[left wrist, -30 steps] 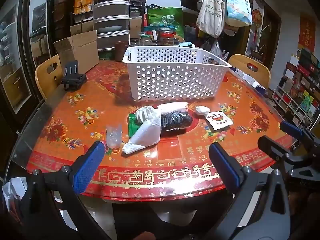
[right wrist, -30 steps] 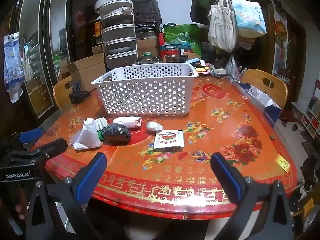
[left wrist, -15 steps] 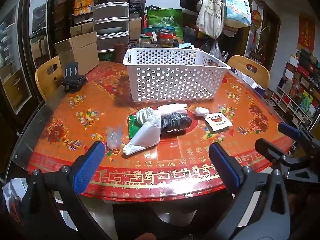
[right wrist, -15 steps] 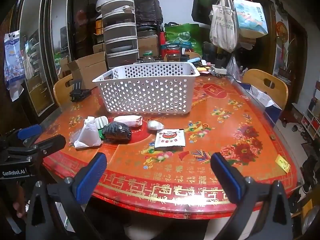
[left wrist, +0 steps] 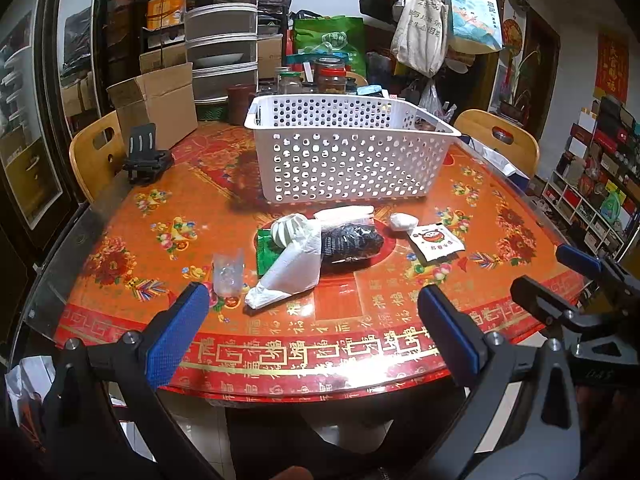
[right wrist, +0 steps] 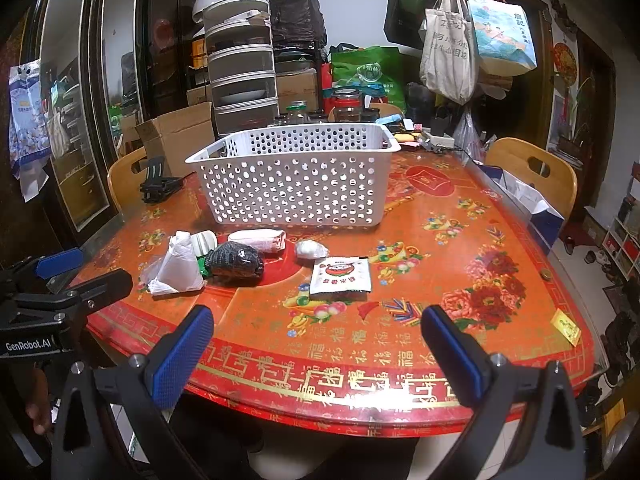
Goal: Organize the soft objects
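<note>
Left wrist view shows the left gripper (left wrist: 312, 328) with its blue-padded jaws spread wide and holding nothing, poised level just off the near edge of the red and gold patterned tabletop (left wrist: 160, 216). Its axis lines up with the soft things, likely so either one can be reached straight ahead. Nearest lies a white crumpled plastic bag (left wrist: 292, 268), overlapping a black mesh-wrapped bundle (left wrist: 350, 242) and a green foil packet (left wrist: 266, 252); a clear small plastic bag (left wrist: 229, 270) sits just beside them on the left. A white printed sachet (left wrist: 436, 242) and a small white wad (left wrist: 403, 222) lie to the right, apart from the pile.

Right wrist view gives the right gripper (right wrist: 318, 342) the same stance: jaws fully apart, empty, hovering off the table edge and aimed roughly at the sachet. Behind everything stands the white perforated plastic basket (right wrist: 296, 184), set close to the items so transfers are short. Whether it already holds anything is hard to tell through the holes.
</note>
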